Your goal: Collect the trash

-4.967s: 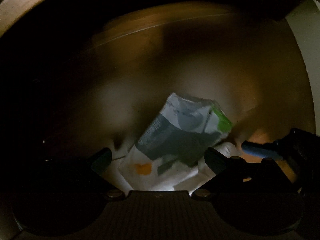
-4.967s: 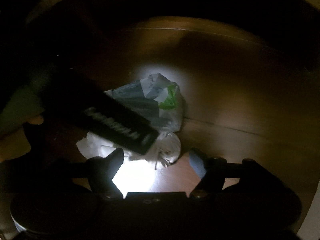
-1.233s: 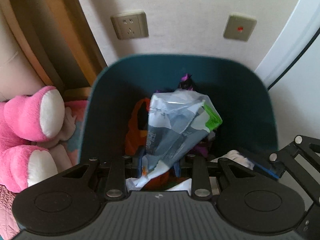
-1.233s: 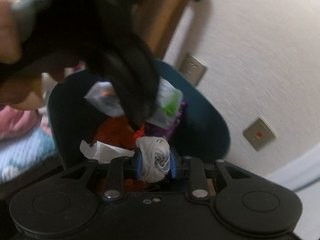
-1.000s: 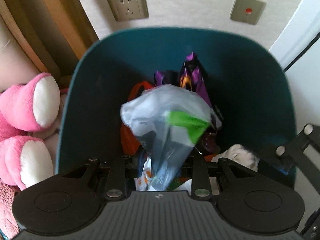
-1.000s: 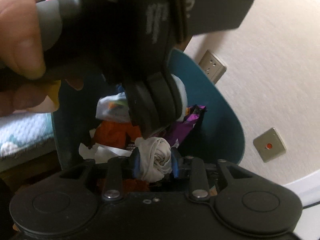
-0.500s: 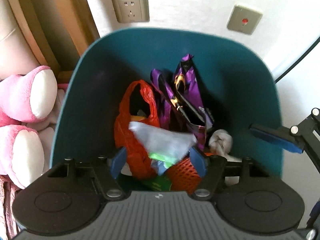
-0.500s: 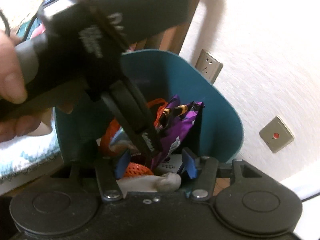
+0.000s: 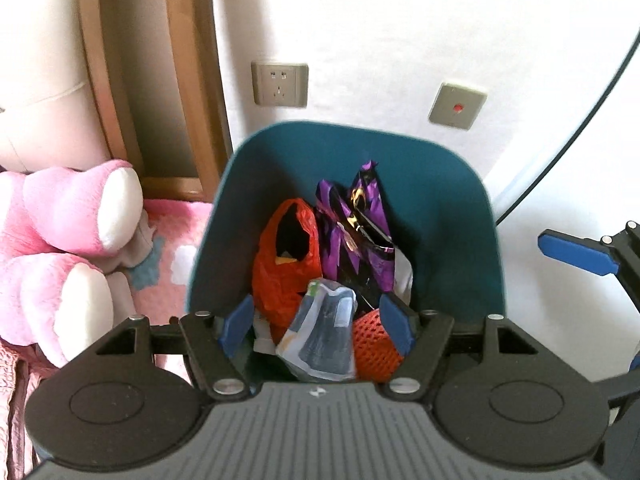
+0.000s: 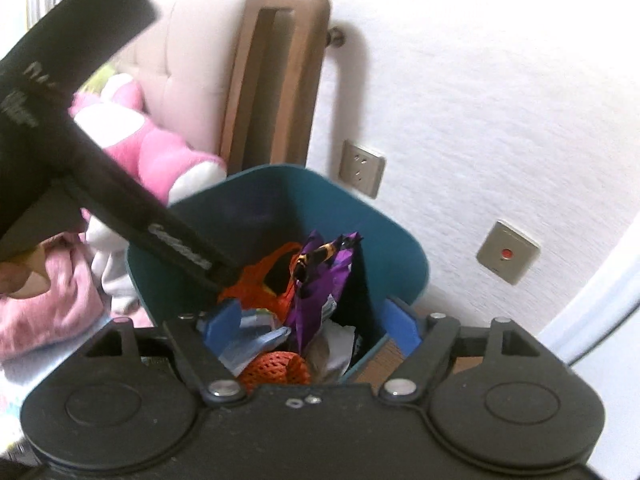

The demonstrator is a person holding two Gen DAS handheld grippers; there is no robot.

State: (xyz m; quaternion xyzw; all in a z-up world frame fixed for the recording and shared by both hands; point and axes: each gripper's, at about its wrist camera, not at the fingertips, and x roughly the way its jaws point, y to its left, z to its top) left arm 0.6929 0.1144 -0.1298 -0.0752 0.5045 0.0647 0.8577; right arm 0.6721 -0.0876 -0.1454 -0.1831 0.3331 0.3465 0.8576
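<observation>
A deep teal plastic bin is standing open against the wall, holding trash: a crumpled grey-and-white plastic wrapper is lying on top at the front, an orange-red bag is gaping behind it, purple foil packets are standing upright, and an orange mesh net is sitting beside the wrapper.
</observation>
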